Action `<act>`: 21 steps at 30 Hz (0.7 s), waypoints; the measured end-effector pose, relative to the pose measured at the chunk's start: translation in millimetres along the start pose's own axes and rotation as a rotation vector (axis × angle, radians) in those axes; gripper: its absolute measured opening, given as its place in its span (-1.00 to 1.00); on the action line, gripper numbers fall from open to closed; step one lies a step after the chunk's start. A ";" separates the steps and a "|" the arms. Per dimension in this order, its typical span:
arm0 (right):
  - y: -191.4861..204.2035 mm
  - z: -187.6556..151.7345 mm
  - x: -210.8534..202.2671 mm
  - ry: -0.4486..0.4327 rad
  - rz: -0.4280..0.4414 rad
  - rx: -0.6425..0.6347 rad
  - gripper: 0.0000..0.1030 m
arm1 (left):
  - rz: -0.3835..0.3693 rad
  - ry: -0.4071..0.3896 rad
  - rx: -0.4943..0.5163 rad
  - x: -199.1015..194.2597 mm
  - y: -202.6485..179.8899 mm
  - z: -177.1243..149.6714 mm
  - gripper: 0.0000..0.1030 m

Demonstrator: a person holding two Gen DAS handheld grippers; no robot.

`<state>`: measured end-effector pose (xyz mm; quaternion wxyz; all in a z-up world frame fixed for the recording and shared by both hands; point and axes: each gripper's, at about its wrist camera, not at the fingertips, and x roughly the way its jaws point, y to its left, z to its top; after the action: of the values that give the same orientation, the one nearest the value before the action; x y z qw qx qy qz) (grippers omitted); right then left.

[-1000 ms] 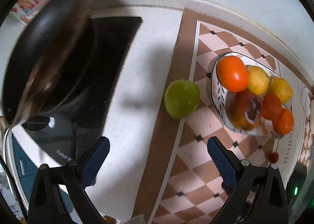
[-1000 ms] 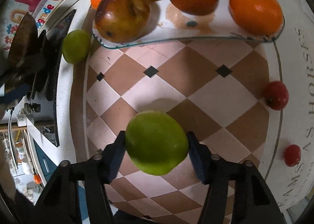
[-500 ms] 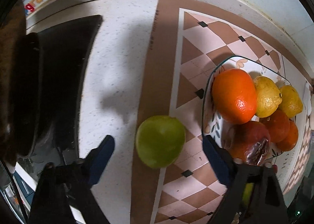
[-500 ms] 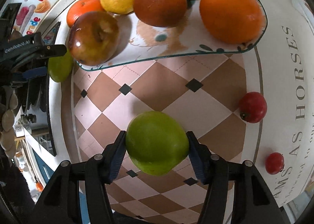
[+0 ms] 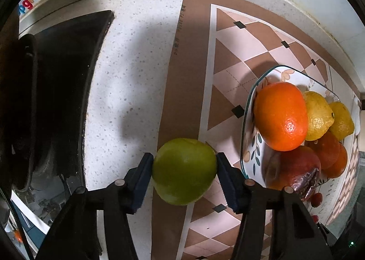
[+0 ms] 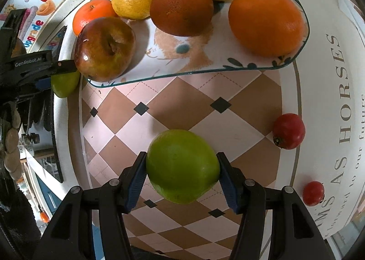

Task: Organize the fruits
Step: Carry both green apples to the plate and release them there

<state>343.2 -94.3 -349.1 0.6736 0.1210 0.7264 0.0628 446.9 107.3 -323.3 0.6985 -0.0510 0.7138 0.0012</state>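
the left gripper [image 5: 184,168] has its jaws pressed on a green apple [image 5: 184,171] at the checkered mat's [image 5: 230,82] left edge, beside the fruit plate [image 6: 182,64], while the right gripper [image 6: 181,168] clamps another green apple [image 6: 182,165] over the mat's middle.

Your white speckled stone worktop [image 5: 127,91] carries a brown-and-pink diamond-checked mat [image 6: 182,105]. On the mat: a glass-rimmed patterned fruit plate [image 6: 196,59] toward the back edge, and two small red round fruits [image 6: 288,131] [image 6: 313,193] near the mat's right border.
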 end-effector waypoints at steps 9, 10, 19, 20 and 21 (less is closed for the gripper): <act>-2.5 -15.9 -4.1 0.010 -0.006 -0.019 0.21 | -0.050 -0.023 0.004 -18.4 7.3 -45.0 0.03; -3.5 -18.0 -5.3 0.007 -0.009 -0.022 0.21 | -0.056 -0.023 0.013 -20.5 5.3 -57.2 0.03; -14.9 -31.5 -38.7 -0.053 0.016 -0.024 0.20 | -0.150 0.012 0.076 -19.6 -37.9 -135.8 0.03; -17.0 -32.3 -45.2 -0.063 0.025 -0.020 0.20 | -0.162 0.009 0.081 -19.6 -40.4 -144.4 0.03; -18.8 -31.2 -51.8 -0.072 0.031 -0.017 0.20 | -0.178 0.003 0.086 -23.9 -44.5 -147.6 0.03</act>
<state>313.7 -123.7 -301.3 0.6994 0.1289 0.6990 0.0750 303.5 54.0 -292.8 0.6962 -0.0843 0.7070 -0.0917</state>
